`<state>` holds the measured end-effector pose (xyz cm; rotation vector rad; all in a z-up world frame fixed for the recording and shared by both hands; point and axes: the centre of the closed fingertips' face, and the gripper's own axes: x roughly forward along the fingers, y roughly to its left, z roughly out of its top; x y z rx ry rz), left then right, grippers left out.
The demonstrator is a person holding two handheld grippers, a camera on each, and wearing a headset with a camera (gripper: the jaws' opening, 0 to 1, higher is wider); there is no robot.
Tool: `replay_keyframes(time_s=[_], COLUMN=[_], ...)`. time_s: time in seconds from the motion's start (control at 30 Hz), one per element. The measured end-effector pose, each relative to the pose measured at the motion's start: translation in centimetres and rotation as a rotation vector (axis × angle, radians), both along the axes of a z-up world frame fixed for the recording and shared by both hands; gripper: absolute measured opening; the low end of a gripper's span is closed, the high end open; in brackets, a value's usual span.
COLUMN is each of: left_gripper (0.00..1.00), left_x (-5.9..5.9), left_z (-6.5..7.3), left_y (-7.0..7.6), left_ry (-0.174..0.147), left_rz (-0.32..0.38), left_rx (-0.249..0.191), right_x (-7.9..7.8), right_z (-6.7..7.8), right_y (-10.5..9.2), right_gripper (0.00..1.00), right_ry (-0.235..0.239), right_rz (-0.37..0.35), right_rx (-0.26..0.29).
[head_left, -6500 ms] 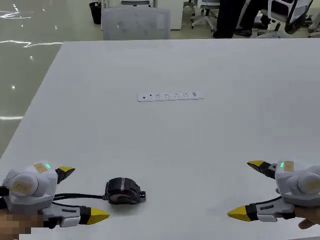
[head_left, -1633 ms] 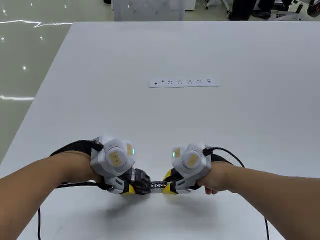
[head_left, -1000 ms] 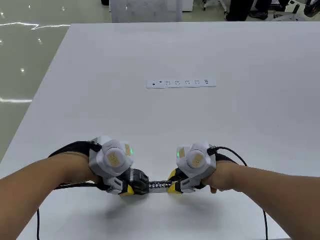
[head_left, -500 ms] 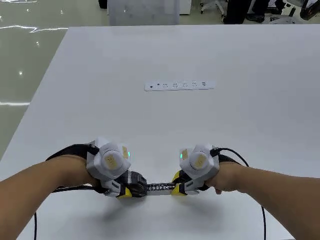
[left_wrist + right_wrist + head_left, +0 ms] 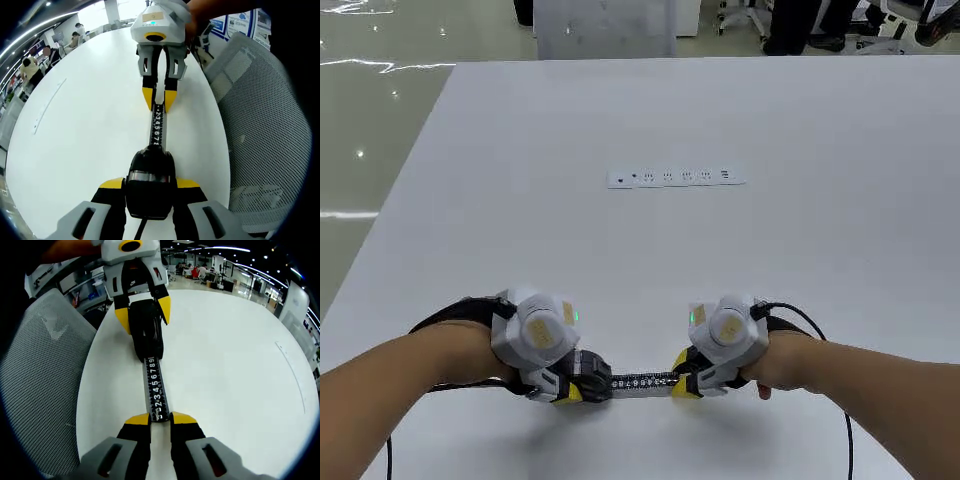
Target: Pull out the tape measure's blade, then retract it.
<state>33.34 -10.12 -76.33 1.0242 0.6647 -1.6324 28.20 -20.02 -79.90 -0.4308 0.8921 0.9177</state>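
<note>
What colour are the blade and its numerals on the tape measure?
Black blade with white numerals; clearest in the right gripper view.

We read black digits 1 to 9 on the tape measure's blade [image 5: 154, 387] in the right gripper view. In the left gripper view we make out roughly 2 to 8 on it. Head view: marks too small for us to read.
</note>
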Motion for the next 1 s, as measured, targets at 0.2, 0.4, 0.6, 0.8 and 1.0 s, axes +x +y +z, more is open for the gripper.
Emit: replay_keyframes(time_s=[0.2, 0.4, 0.6, 0.8, 1.0], left_gripper=[0.33, 0.33, 0.33, 0.33, 0.33], left_x=[0.0, 0.0, 0.0, 0.0, 0.0], left_z=[0.0, 0.0, 0.0, 0.0, 0.0], left_y=[0.0, 0.0, 0.0, 0.0, 0.0], left_ry=[0.004, 0.007, 0.009, 0.007, 0.008], left_rz=[0.006, 0.012, 0.013, 0.017, 0.02], left_rx=[-0.002, -0.003, -0.005, -0.006, -0.006], right_x=[-0.1, -0.3, -0.4, -0.6, -0.7], right_z=[0.0, 0.0, 0.0, 0.0, 0.1], right_y=[-0.4, -0.9, -1.2, -1.5, -1.8], right_gripper=[0.12, 0.12, 0.12, 0.12, 0.12], right_ry=[0.004, 0.006, 0.003, 0.008, 0.011], right_rz=[-0.007, -0.013, -0.012, -0.016, -0.022], right_rx=[0.001, 0.0, -0.003, -0.004, -0.005])
